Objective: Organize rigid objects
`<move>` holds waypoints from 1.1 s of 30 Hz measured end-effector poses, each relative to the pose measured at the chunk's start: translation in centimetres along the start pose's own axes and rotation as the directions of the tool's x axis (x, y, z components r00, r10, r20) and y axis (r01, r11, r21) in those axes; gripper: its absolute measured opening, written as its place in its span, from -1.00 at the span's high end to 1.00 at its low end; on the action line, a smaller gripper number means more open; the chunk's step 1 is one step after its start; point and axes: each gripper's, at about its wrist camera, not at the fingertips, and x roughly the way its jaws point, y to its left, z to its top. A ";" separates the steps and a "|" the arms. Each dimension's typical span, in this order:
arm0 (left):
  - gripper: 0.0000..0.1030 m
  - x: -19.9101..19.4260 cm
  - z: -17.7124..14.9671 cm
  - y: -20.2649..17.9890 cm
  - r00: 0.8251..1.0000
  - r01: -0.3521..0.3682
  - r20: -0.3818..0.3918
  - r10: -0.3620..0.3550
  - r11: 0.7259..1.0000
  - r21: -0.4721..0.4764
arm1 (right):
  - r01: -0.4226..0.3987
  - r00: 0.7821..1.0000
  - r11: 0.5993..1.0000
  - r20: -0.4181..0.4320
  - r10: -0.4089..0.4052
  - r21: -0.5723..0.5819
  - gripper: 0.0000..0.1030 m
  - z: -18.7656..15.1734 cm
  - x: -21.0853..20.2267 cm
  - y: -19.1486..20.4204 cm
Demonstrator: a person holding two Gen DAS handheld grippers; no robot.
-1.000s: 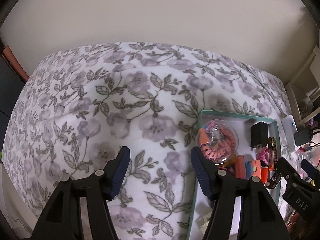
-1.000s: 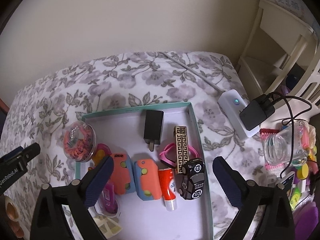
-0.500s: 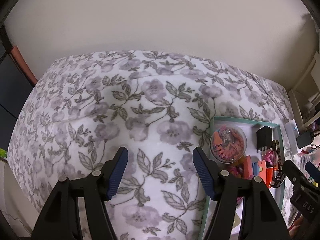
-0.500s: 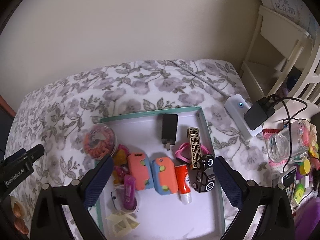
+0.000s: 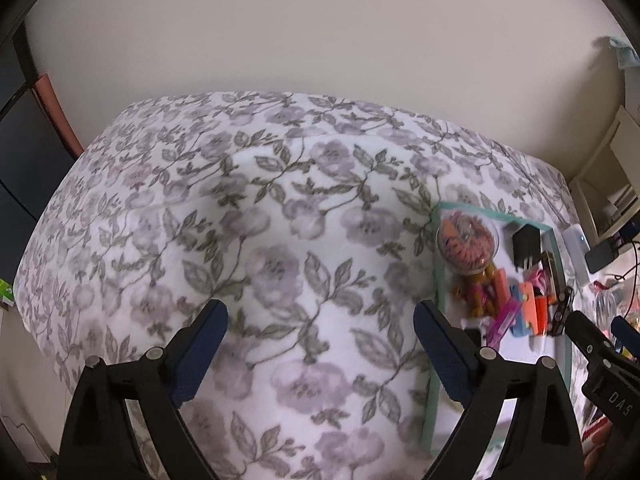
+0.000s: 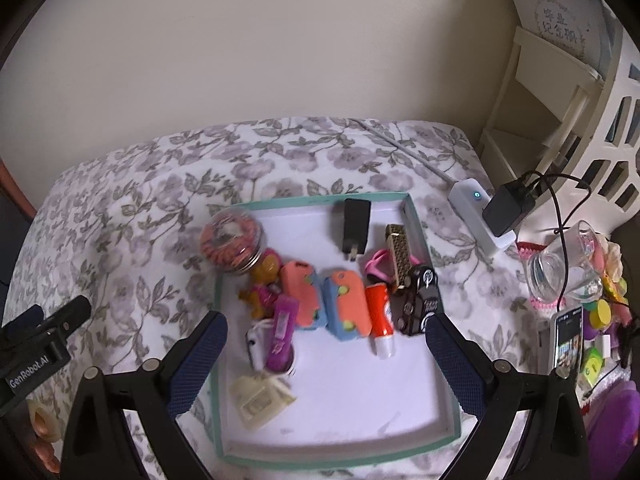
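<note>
Both tongs, left tongs (image 5: 320, 328) and right tongs (image 6: 324, 332), hang spread wide and empty above the floral desk (image 5: 260, 200); toys crowd the teal tray (image 6: 218, 360) near its right edge, toy car (image 6: 418, 300) included.

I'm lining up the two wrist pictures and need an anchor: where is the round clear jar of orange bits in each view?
Left wrist: the jar sits at the right, in the far-left corner of the teal-rimmed tray.
Right wrist: the jar is left of centre, on the tray's far-left corner.
Shared landmark: the black charger plug near the tray's far edge.
</note>
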 end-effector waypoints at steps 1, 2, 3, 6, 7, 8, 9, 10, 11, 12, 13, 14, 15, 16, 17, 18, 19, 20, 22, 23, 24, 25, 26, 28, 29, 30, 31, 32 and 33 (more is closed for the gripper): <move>-0.83 -0.4 -0.5 0.2 1.000 0.002 0.006 -0.002 1.000 0.006 | 0.001 1.000 1.000 0.005 -0.001 -0.002 -0.96 -0.3 -0.3 0.2; -0.83 -0.7 -1.0 0.4 1.000 0.000 0.012 0.000 1.000 0.012 | 0.002 1.000 1.000 0.012 -0.002 -0.006 -0.96 -0.7 -0.7 0.4; -0.83 -0.9 -1.3 0.6 1.000 -0.006 0.015 0.006 1.000 0.017 | 0.002 1.000 1.000 0.018 -0.002 -0.008 -0.96 -0.9 -1.0 0.6; -0.83 -1.4 -2.4 1.2 1.000 -0.024 0.019 0.023 0.999 0.023 | 0.000 0.999 1.000 0.037 0.000 -0.009 -0.96 -1.8 -2.1 0.8; -0.83 -1.5 -2.7 1.4 1.000 -0.025 0.019 0.025 0.999 0.021 | 0.001 0.999 1.000 0.044 0.000 -0.006 -0.96 -2.1 -2.5 0.8; -0.83 -1.7 -3.0 1.6 1.000 -0.025 0.018 0.024 1.000 0.019 | 0.000 0.999 1.000 0.048 0.000 -0.005 -0.96 -2.3 -2.8 0.8; -0.83 -1.8 -3.3 1.8 1.000 -0.024 0.017 0.024 1.000 0.017 | -0.001 0.999 1.000 0.055 0.001 -0.003 -0.96 -2.6 -3.1 0.8; -0.83 -1.8 -3.6 2.0 1.000 -0.026 0.012 0.026 1.000 0.016 | -0.002 0.998 1.000 0.060 0.002 -0.001 -0.96 -3.0 -3.5 0.8; -0.83 -1.9 -3.8 2.1 1.000 -0.027 0.008 0.027 1.000 0.016 | -0.002 0.998 1.000 0.063 0.002 0.002 -0.96 -3.3 -3.8 0.8; -0.83 -2.0 -4.0 2.2 1.000 -0.030 0.006 0.030 0.999 0.016 | 0.001 0.998 1.000 0.068 -0.001 0.007 -0.96 -3.6 -4.1 0.7; -0.83 -2.1 -4.2 2.3 0.999 -0.032 0.006 0.032 0.999 0.018 | 0.003 0.997 1.000 0.072 -0.004 0.012 -0.96 -4.0 -4.4 0.7; -0.83 -2.2 -4.4 2.4 0.999 -0.033 0.008 0.033 0.999 0.019 | 0.004 0.997 1.000 0.077 -0.005 0.012 -0.96 -4.2 -4.7 0.7; -0.83 -2.4 -4.6 2.4 0.999 -0.034 0.008 0.034 0.999 0.023 | 0.006 0.997 1.000 0.081 -0.007 0.012 -0.96 -4.4 -4.9 0.7; -0.83 -2.5 -4.9 2.4 0.999 -0.036 0.009 0.035 0.999 0.029 | 0.006 0.996 1.000 0.087 -0.007 0.013 -0.96 -4.6 -5.1 0.7; -0.83 -2.6 -5.0 2.4 0.999 -0.036 0.008 0.036 0.999 0.034 | 0.007 0.996 1.000 0.093 -0.008 0.014 -0.96 -4.9 -5.4 0.8; -0.83 -2.7 -5.2 2.4 0.999 -0.036 0.007 0.036 0.999 0.040 | 0.006 0.995 1.000 0.097 -0.008 0.014 -0.96 -5.1 -5.6 0.8; -0.83 -2.8 -5.3 2.4 0.999 -0.036 0.009 0.036 0.998 0.044 | 0.006 0.995 1.000 0.103 -0.007 0.013 -0.96 -5.3 -5.8 0.8; -0.83 -2.9 -5.4 2.4 0.999 -0.038 0.011 0.037 0.998 0.047 | 0.006 0.994 1.000 0.108 -0.008 0.012 -0.96 -5.6 -6.1 0.9; -0.83 -3.2 -5.7 2.4 0.999 -0.042 0.021 0.041 0.998 0.053 | 0.011 0.994 1.000 0.113 -0.013 0.012 -0.96 -6.0 -6.4 1.0; -0.83 -3.3 -5.8 2.4 0.999 -0.043 0.025 0.042 0.997 0.056 | 0.012 0.993 1.000 0.118 -0.014 0.011 -0.96 -6.2 -6.6 1.0; -0.83 -3.6 -5.9 2.4 0.999 -0.044 0.031 0.042 0.997 0.062 | 0.013 0.993 1.000 0.121 -0.014 0.010 -0.96 -6.4 -6.7 1.0; -0.83 -3.7 -6.0 2.4 0.999 -0.044 0.035 0.042 0.997 0.065 | 0.014 0.992 1.000 0.123 -0.015 0.010 -0.96 -6.5 -6.9 1.0; -0.83 -3.8 -6.0 2.4 0.998 -0.045 0.038 0.042 0.997 0.068 | 0.017 0.992 1.000 0.124 -0.018 0.009 -0.96 -6.7 -7.0 1.0; -0.83 -4.0 -6.2 2.4 0.998 -0.054 0.043 0.051 0.996 0.077 | 0.023 0.993 1.000 0.118 -0.024 0.007 -0.96 -7.0 -7.0 1.0; -0.83 -4.0 -6.3 2.5 0.998 -0.057 0.044 0.054 0.995 0.079 | 0.025 0.993 1.000 0.116 -0.025 0.007 -0.96 -7.1 -7.1 1.0; -0.83 -4.1 -6.3 2.5 0.997 -0.059 0.044 0.055 0.995 0.082 | 0.026 0.993 1.000 0.114 -0.027 0.009 -0.96 -7.3 -7.1 0.9; -0.83 -4.1 -6.4 2.5 0.997 -0.059 0.044 0.055 0.995 0.082 | 0.027 0.993 1.000 0.112 -0.028 0.010 -0.96 -7.4 -7.1 0.9; -0.83 -4.1 -6.4 2.5 0.997 -0.059 0.046 0.056 0.995 0.080 | 0.028 0.993 1.000 0.111 -0.029 0.012 -0.96 -7.5 -7.1 0.8; -0.83 -4.2 -6.4 2.5 0.997 -0.060 0.050 0.056 0.995 0.080 | 0.029 0.993 0.999 0.112 -0.031 0.013 -0.96 -7.6 -7.2 0.8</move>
